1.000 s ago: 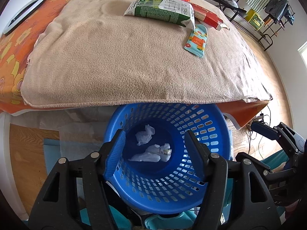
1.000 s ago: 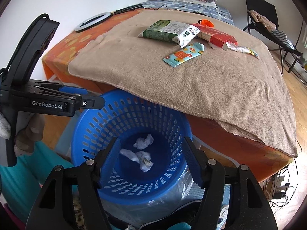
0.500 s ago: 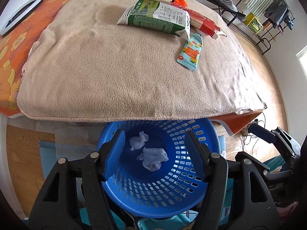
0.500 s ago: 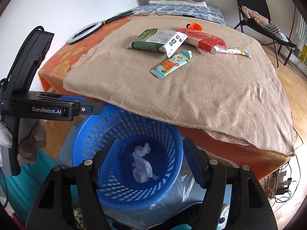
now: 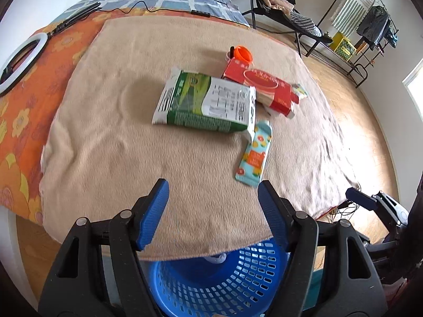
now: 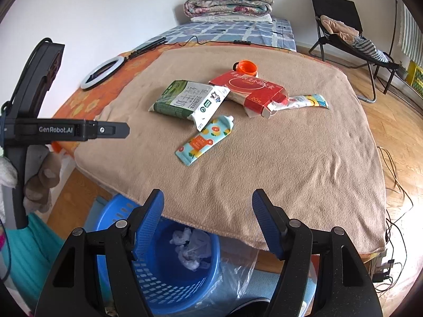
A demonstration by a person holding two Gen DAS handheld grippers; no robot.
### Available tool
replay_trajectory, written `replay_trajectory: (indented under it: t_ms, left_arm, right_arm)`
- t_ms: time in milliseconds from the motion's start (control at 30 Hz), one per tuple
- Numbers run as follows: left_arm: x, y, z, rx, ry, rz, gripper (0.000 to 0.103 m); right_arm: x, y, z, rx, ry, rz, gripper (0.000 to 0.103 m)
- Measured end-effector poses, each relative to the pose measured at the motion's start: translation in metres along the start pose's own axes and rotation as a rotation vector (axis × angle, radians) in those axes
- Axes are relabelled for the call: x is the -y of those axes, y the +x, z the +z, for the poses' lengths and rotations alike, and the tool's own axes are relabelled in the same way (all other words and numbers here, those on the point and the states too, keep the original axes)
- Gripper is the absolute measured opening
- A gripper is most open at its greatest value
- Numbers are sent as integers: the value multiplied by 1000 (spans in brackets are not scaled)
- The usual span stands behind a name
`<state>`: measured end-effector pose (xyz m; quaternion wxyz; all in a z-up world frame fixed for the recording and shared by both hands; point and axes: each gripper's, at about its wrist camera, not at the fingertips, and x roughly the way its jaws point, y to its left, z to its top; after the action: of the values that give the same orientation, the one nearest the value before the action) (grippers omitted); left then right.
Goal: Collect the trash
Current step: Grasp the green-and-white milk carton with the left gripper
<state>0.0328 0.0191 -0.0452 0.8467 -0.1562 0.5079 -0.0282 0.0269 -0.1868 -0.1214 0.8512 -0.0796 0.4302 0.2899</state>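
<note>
Both claws (image 5: 213, 200) (image 6: 207, 210) lifted off basket (image 6: 161, 285), left just widened, both open w/ nothing held.

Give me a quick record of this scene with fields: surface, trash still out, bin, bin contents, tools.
surface: tan blanket
trash still out: green carton, red box, orange cap, fruit-print pouch, wrapper
bin: blue basket, below blanket edge
bin contents: crumpled tissues
tools: left tool open, empty; right tool open, empty

White walls (image 6: 119, 5), wooden floor (image 6: 396, 121), black chair (image 6: 341, 26)
</note>
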Motion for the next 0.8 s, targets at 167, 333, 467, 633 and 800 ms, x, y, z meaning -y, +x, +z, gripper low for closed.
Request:
replay_trajectory:
  t_ms: [167, 333, 467, 633, 800]
  left_arm:
    - [-6, 10, 48, 5, 16, -23, 72]
    - [-4, 29, 93, 12, 50, -12, 72]
    - [5, 55, 121, -16, 99, -33, 72]
    - [7, 95, 143, -83, 116, -53, 72]
    - [1, 125, 152, -143, 87, -78, 72]
  right_arm:
    - [2, 12, 19, -4, -3, 19, 69]
    - [4, 29, 36, -4, 19, 53, 69]
    - [10, 44, 41, -32, 78, 110, 69]
    - [9, 50, 48, -36, 86, 145, 69]
    - [10, 51, 52, -26, 81, 139, 69]
